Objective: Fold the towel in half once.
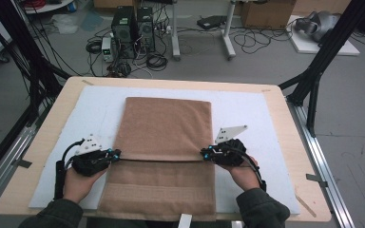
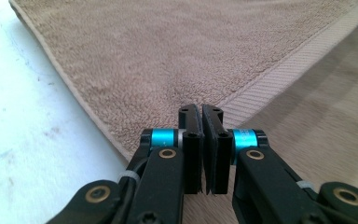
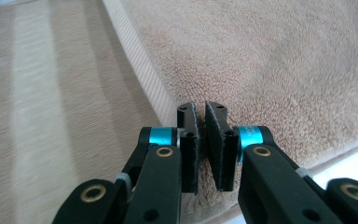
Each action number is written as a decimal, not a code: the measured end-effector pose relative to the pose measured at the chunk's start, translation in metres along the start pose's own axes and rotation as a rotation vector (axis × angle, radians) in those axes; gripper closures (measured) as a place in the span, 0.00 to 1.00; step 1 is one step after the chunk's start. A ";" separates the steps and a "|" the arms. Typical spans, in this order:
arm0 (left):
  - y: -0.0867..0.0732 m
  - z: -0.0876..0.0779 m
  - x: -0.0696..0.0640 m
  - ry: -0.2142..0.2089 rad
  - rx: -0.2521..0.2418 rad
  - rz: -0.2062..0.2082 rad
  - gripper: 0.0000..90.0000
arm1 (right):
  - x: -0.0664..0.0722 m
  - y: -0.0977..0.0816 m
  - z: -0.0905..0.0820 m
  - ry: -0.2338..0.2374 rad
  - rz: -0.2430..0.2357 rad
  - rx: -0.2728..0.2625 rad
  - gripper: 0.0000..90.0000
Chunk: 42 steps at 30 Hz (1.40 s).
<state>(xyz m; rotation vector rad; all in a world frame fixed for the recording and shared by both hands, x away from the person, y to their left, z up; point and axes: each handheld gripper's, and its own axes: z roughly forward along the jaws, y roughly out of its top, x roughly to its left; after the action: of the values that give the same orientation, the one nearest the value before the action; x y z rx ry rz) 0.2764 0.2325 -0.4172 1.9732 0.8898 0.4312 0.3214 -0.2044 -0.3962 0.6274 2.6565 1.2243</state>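
A brown towel [image 1: 168, 128] lies folded on the white mat [image 1: 100, 107]. Its upper layer ends in a woven hem across the middle, and the lower layer [image 1: 157, 190] reaches the near table edge. My left gripper [image 1: 118, 154] is shut on the upper layer's near left corner. In the left gripper view the towel [image 2: 168, 56] narrows into the closed left gripper [image 2: 201, 112]. My right gripper [image 1: 203, 153] pinches the near right corner. In the right gripper view the pile of the towel [image 3: 284, 60] runs between the closed pads of the right gripper [image 3: 201, 108]. A hand holds each gripper.
The mat covers most of the wooden table [image 1: 285, 118]. Black frame poles [image 1: 313, 80] stand at both sides. Beyond the far edge, computer towers [image 1: 133, 28] and cables lie on the floor. Bare mat flanks the towel left and right.
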 end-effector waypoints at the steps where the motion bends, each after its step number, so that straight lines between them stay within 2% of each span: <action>1: -0.001 -0.004 -0.003 0.000 0.005 0.010 0.96 | 0.004 -0.001 -0.001 0.004 -0.009 0.002 0.93; 6: -0.011 -0.027 -0.022 -0.020 -0.005 0.021 0.96 | 0.026 -0.009 -0.011 0.038 -0.031 -0.013 0.93; 10: -0.021 -0.049 -0.041 -0.044 -0.001 0.041 0.96 | 0.047 -0.012 -0.026 0.064 -0.061 -0.038 0.93; 13: -0.032 -0.068 -0.054 -0.091 0.008 0.038 0.96 | 0.068 -0.015 -0.039 0.129 -0.107 -0.045 0.94; 14: -0.037 -0.073 -0.058 -0.113 0.016 0.043 0.96 | 0.075 -0.018 -0.043 0.165 -0.123 -0.043 0.93; 15: -0.041 -0.077 -0.061 -0.127 0.022 0.044 0.93 | 0.080 -0.021 -0.045 0.200 -0.133 -0.045 0.87; 16: -0.043 -0.078 -0.062 -0.133 0.027 0.041 0.84 | 0.083 -0.025 -0.047 0.207 -0.121 -0.041 0.78; 18: -0.044 -0.079 -0.059 -0.118 0.024 0.044 0.76 | 0.082 -0.030 -0.048 0.215 -0.100 -0.043 0.74; 20: -0.041 -0.073 -0.053 -0.103 0.019 0.039 0.72 | 0.075 -0.033 -0.046 0.187 -0.084 -0.044 0.72; 22: -0.037 -0.066 -0.047 -0.084 0.018 0.063 0.70 | 0.065 -0.033 -0.041 0.139 -0.056 -0.045 0.67; 26: -0.031 -0.047 -0.036 -0.089 0.015 0.082 0.67 | 0.045 -0.031 -0.026 0.075 -0.031 -0.005 0.66; 28: -0.031 -0.037 -0.033 -0.110 0.032 0.093 0.64 | 0.037 -0.030 -0.018 0.085 -0.024 0.008 0.66; 29: -0.033 -0.034 -0.033 -0.124 0.039 0.095 0.64 | 0.036 -0.030 -0.014 0.107 -0.017 0.008 0.67; 31: -0.038 -0.029 -0.035 -0.145 0.062 0.102 0.66 | 0.041 -0.030 -0.007 0.159 -0.035 0.008 0.70; 33: -0.043 -0.024 -0.036 -0.181 0.099 0.099 0.76 | 0.051 -0.033 0.000 0.188 -0.073 0.041 0.71; 34: -0.046 -0.021 -0.037 -0.181 0.124 0.093 0.78 | 0.054 -0.036 0.003 0.189 -0.087 0.052 0.71; 37: -0.051 -0.019 -0.036 -0.163 0.099 0.086 0.84 | 0.059 -0.047 0.013 0.180 -0.083 0.109 0.77; 38: -0.051 -0.019 -0.037 -0.156 0.092 0.093 0.88 | 0.059 -0.050 0.013 0.168 -0.079 0.077 0.84; 40: -0.051 -0.020 -0.040 -0.139 0.094 0.114 0.95 | 0.058 -0.053 0.013 0.185 -0.050 0.057 0.93; 42: -0.050 -0.020 -0.041 -0.133 0.096 0.117 0.97 | 0.058 -0.052 0.013 0.182 -0.059 0.053 0.96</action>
<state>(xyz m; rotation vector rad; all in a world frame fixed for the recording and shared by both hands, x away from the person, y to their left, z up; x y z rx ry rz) 0.2161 0.2311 -0.4468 2.1231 0.7260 0.3241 0.2568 -0.2010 -0.4418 0.4616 2.8412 1.2543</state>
